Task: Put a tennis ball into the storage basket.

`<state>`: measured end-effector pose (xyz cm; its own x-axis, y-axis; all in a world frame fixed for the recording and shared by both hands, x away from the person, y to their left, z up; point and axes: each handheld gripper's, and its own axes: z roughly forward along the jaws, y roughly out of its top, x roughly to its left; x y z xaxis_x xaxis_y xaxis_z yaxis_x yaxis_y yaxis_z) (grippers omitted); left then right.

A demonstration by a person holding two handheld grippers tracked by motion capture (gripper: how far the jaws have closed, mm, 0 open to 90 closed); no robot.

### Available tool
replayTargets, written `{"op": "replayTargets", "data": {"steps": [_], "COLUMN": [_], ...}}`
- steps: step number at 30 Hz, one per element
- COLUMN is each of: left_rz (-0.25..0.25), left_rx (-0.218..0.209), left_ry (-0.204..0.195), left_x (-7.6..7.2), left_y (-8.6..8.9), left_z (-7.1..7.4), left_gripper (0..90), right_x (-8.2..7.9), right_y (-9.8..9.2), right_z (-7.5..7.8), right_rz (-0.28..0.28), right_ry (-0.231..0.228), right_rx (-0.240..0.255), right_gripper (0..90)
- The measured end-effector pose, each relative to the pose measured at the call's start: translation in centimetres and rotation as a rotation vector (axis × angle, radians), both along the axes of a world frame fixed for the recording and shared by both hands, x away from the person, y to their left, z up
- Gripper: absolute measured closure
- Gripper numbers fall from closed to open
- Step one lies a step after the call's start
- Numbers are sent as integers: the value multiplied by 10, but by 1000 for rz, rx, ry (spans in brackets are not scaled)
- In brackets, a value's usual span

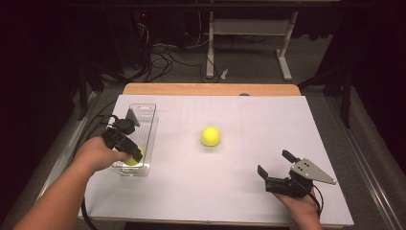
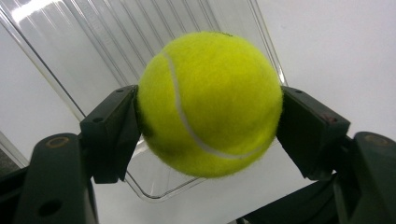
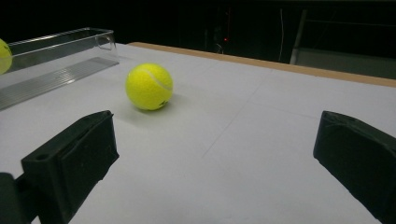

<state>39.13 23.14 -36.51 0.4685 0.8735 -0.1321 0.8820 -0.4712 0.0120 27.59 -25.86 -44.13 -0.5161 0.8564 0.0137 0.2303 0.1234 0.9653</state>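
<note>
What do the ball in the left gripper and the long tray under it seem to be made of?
Tennis ball: yellow-green felt, matte; its outline looks fuzzy and a white seam curves across it. Tray: probably clear, glossy plastic; the table shows through its ribbed floor and the rim catches light.

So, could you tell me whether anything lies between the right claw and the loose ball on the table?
Nothing visible does. The right claw stands open, and in its own view bare white table runs up to the loose ball. The clear tray sits off to the side, where the left claw holds the other ball.
</note>
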Motion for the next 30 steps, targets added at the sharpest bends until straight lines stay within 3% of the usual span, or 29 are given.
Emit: {"op": "replayTargets", "data": {"steps": [16, 20, 22, 30], "left_rz": [16, 10, -8, -17], "left_rx": [-26, -88, -105, -106], "left_ry": [8, -22, -16, -20], "left_x": [-1, -4, -6, -8], "left_y": [8, 9, 8, 2], "left_z": [1, 14, 20, 22], "left_gripper": [265, 129, 54, 8], "right_x": [0, 0, 0, 0], "right_y": [1, 1, 2, 2], "right_z": [0, 0, 0, 0], "right_rz": [0, -1, 0, 2], "right_ry": [2, 1, 3, 1], "right_rx": [0, -2, -5, -4], "right_gripper": [2, 2, 2, 2]}}
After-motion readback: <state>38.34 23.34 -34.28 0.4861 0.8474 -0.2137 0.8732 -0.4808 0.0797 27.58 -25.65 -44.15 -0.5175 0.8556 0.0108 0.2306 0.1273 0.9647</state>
